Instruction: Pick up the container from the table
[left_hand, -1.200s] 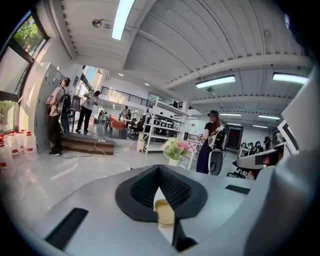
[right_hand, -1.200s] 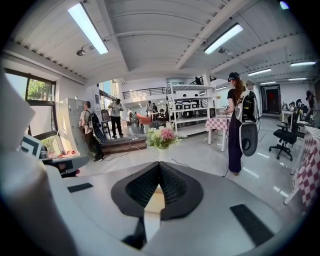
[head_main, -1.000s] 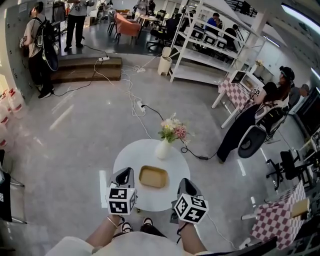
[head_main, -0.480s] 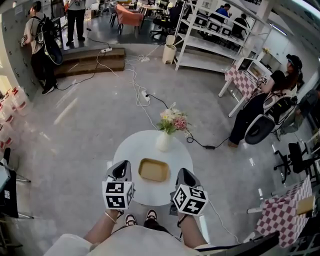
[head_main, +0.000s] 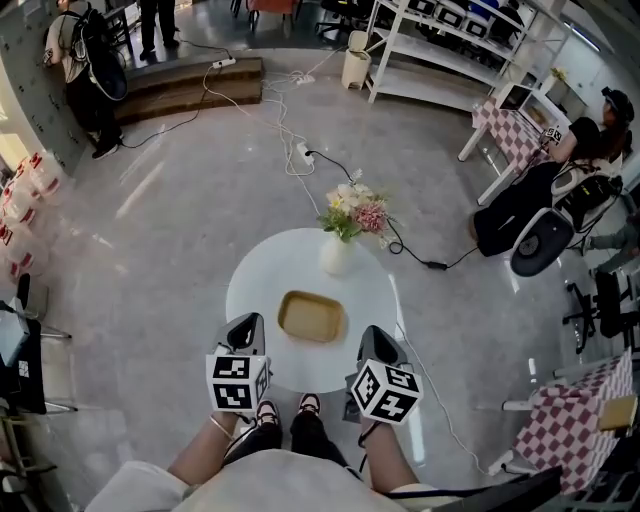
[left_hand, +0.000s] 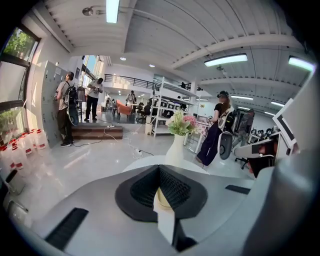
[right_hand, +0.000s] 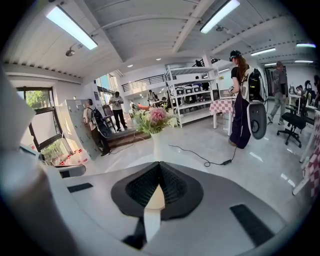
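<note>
A shallow tan container (head_main: 311, 316) lies in the middle of a round white table (head_main: 262, 290), in front of a white vase (head_main: 335, 255) of flowers. My left gripper (head_main: 245, 326) hovers at the table's near edge, just left of the container, jaws together and empty. My right gripper (head_main: 375, 336) hovers just right of it, also shut and empty. In the left gripper view the left gripper (left_hand: 159, 170) points at the container (left_hand: 163, 199), a sliver of which shows below its closed tips. The right gripper (right_hand: 159, 167) shows the same sliver of container (right_hand: 154, 197).
A cable (head_main: 300, 150) runs over the grey floor behind the table. A seated person (head_main: 520, 205) and an office chair (head_main: 540, 243) are at the right, a checkered table (head_main: 575, 420) at the lower right. White shelving (head_main: 440, 40) stands farther back.
Both grippers have sunk toward the table's near edge, still on either side of the container. The head view has tipped down, so the table sits higher in the picture.
</note>
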